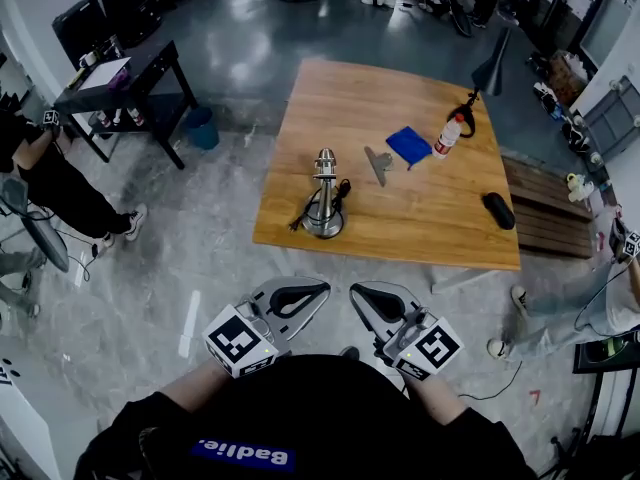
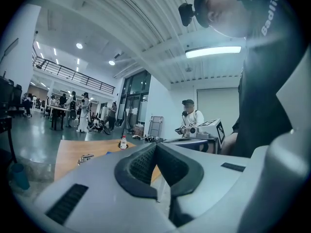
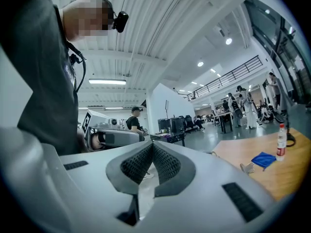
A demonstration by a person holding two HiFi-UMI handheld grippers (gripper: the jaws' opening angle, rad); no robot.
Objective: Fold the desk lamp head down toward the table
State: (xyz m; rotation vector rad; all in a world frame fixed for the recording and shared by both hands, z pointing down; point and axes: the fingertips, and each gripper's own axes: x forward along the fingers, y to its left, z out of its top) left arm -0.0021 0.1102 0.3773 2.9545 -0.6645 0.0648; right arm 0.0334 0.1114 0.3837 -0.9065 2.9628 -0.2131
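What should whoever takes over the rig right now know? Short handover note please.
Left gripper: shut, empty, held near the body, short of the table.
Right gripper: same.
The silver metal desk lamp stands on the light wooden table near its front edge, head upright.
Done: nothing yet, lamp untouched.
To do: reach in, grip the lamp head, fold it down toward the table.

A blue cloth [image 1: 408, 145] lies just beside a bottle [image 1: 448, 136], a black case [image 1: 498, 210] well apart.
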